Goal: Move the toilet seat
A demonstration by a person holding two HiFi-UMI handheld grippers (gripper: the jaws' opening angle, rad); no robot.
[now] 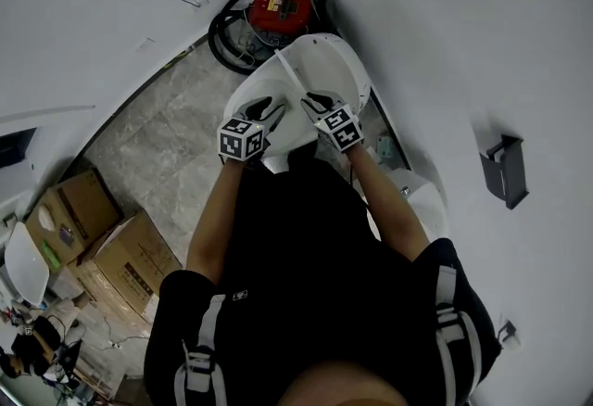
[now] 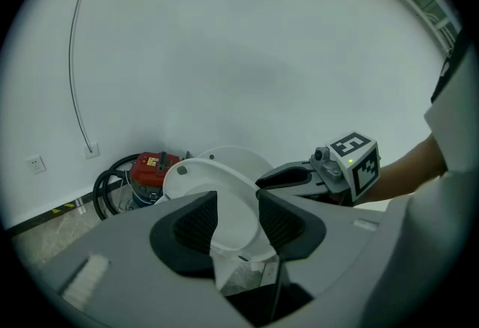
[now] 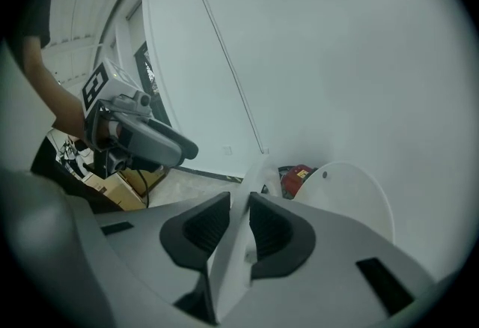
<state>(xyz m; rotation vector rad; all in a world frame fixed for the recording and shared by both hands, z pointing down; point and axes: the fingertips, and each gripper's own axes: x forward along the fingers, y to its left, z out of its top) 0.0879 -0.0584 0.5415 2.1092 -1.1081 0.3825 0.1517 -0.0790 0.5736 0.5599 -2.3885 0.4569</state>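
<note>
Right gripper view shows the white plastic toilet seat (image 3: 228, 274) edge-on, half raised off the bowl. The right gripper (image 3: 238, 207) is clenched on its thin rim, likely to swing it on its hinge. The left gripper (image 2: 236, 203) stands wide with the seat's broad face between its pads (apparently not pressing, though the angle is poor), probably to steady it. Just behind stands the raised white oval lid (image 3: 355, 203). A red canister vacuum (image 1: 281, 10) with a black hose (image 1: 222, 38) crowds the wall beyond, and the brown cardboard boxes (image 1: 120, 256) lie well apart.
</note>
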